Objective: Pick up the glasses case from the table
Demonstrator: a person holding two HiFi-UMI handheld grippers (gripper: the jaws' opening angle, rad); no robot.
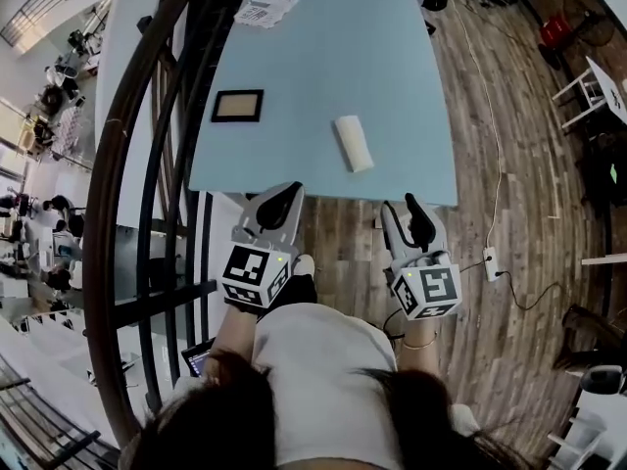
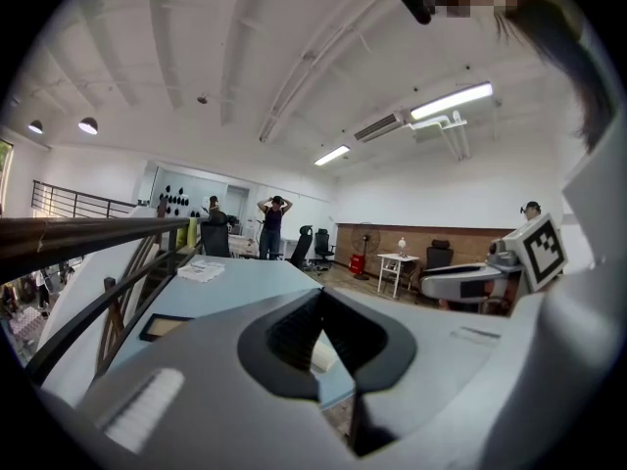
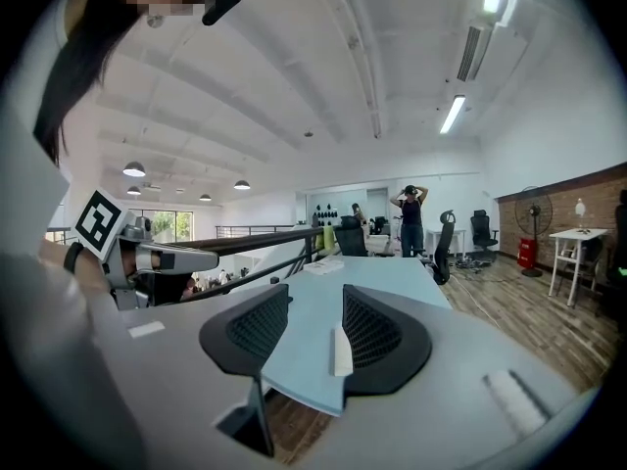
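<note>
A white oblong glasses case point(image 1: 354, 143) lies on the light blue table point(image 1: 392, 76), close to its near edge. Both grippers hang short of that edge, over the wooden floor. My left gripper point(image 1: 283, 200) has its dark tips together and holds nothing. In the left gripper view a sliver of the case point(image 2: 325, 357) shows under the meeting tips of the left gripper point(image 2: 321, 302). My right gripper point(image 1: 412, 210) stands open and empty. In the right gripper view the case point(image 3: 339, 352) shows far off in the gap of the right gripper point(image 3: 315, 298).
A black-framed flat object point(image 1: 237, 105) lies at the table's left side, and printed papers point(image 1: 266, 8) sit at its far end. A dark metal railing point(image 1: 127, 164) runs along the left. A power strip point(image 1: 489, 262) and cable lie on the floor at right.
</note>
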